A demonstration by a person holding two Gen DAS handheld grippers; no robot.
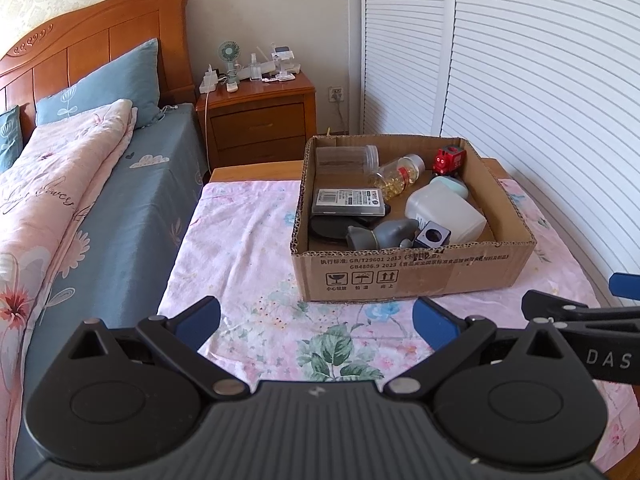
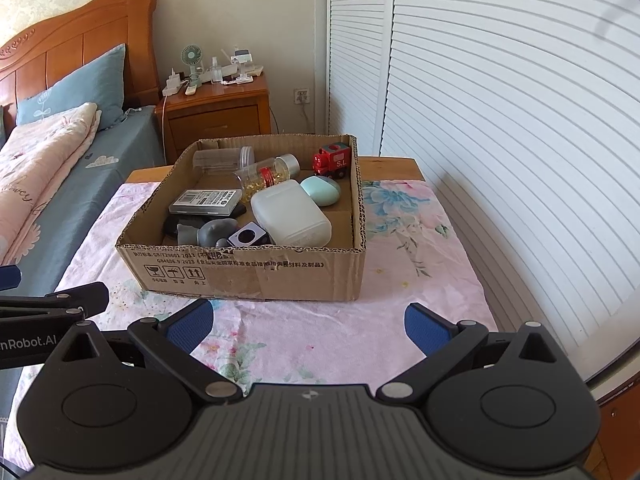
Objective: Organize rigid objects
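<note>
An open cardboard box [image 1: 400,276] [image 2: 256,276] stands on a table with a pink floral cloth [image 1: 248,248] [image 2: 420,248]. It holds a red toy train [image 1: 450,159] [image 2: 334,161], a jar of yellow capsules [image 1: 400,176] [image 2: 268,174], a clear jar [image 1: 346,158], a white plastic bottle [image 1: 444,210] [image 2: 290,214], a mint case [image 2: 320,190], a flat grey case [image 1: 348,201] [image 2: 206,202] and a grey figure [image 1: 380,234] [image 2: 208,232]. My left gripper [image 1: 318,322] and right gripper [image 2: 310,320] are open and empty, in front of the box.
A bed with pink quilt [image 1: 52,184] lies to the left. A wooden nightstand [image 1: 260,120] [image 2: 218,114] with a small fan and clutter stands behind. White louvred doors [image 1: 520,80] [image 2: 500,100] run along the right.
</note>
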